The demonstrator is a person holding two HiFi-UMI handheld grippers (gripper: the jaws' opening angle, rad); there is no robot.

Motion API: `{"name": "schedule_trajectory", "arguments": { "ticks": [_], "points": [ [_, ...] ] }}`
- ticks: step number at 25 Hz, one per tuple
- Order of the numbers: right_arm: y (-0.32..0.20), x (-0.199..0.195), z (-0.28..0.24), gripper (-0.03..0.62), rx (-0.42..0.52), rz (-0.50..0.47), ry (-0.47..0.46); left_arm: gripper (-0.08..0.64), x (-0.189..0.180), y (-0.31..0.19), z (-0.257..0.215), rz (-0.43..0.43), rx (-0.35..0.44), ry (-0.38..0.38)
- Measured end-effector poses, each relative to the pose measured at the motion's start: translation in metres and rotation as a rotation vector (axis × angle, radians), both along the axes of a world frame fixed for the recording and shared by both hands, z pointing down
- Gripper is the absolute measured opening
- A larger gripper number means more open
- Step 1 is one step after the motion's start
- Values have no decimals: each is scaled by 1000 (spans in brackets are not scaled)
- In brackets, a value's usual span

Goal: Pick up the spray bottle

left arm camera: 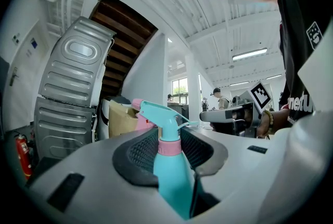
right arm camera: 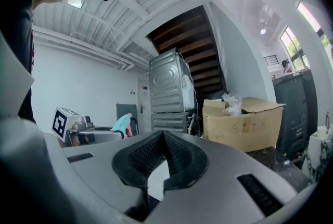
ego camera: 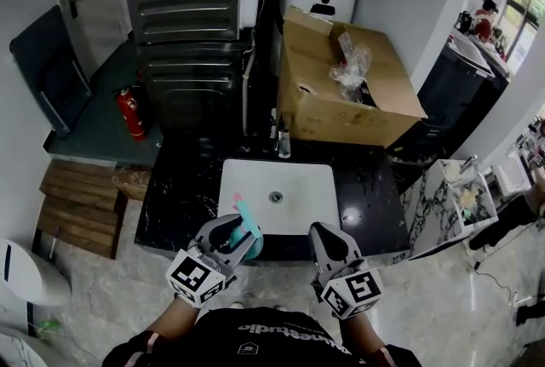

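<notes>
Far to the left a red fire extinguisher [ego camera: 130, 111] stands on the floor, beside the stacked grey machines [ego camera: 189, 12]. Nearer the person, the left gripper [ego camera: 241, 231] has its jaws closed around the spray bottle [ego camera: 249, 236]. The pads pinch the teal body [left arm camera: 169, 179] just under the pink collar, and the trigger head rises upright above them. The bottle hangs in that grip over the near edge of the white sink [ego camera: 294, 182], apparently clear of the black counter [ego camera: 174, 195], so I judge the pick-up itself is as good as done.

To the right, the right gripper [ego camera: 322, 231] is held level with its jaws pressed together at the tips and nothing between them [right arm camera: 162, 137]. Beyond it, on the right side of the counter, sits an open cardboard box [ego camera: 341, 97].

The next move seems to call for little: hold the squeeze firm, keep the bottle upright so it does not slip down through the pads, and carry it clear of the sink rim.
</notes>
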State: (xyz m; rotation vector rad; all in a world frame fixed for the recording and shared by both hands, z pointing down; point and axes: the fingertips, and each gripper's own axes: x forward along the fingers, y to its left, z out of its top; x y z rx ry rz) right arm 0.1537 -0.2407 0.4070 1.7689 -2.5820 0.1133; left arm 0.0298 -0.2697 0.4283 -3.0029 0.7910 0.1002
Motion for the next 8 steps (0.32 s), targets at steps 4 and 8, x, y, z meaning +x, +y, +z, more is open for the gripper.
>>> {"name": "schedule_trajectory", "arguments": {
  "ticks": [4,8],
  "points": [
    [1,0,0,37,2,-2,7,141,1,-2,3,-6,-5,1],
    [2,3,4,37,-5,-3,5,141,2,-4,5,-16,-7,-3]
  ]
}}
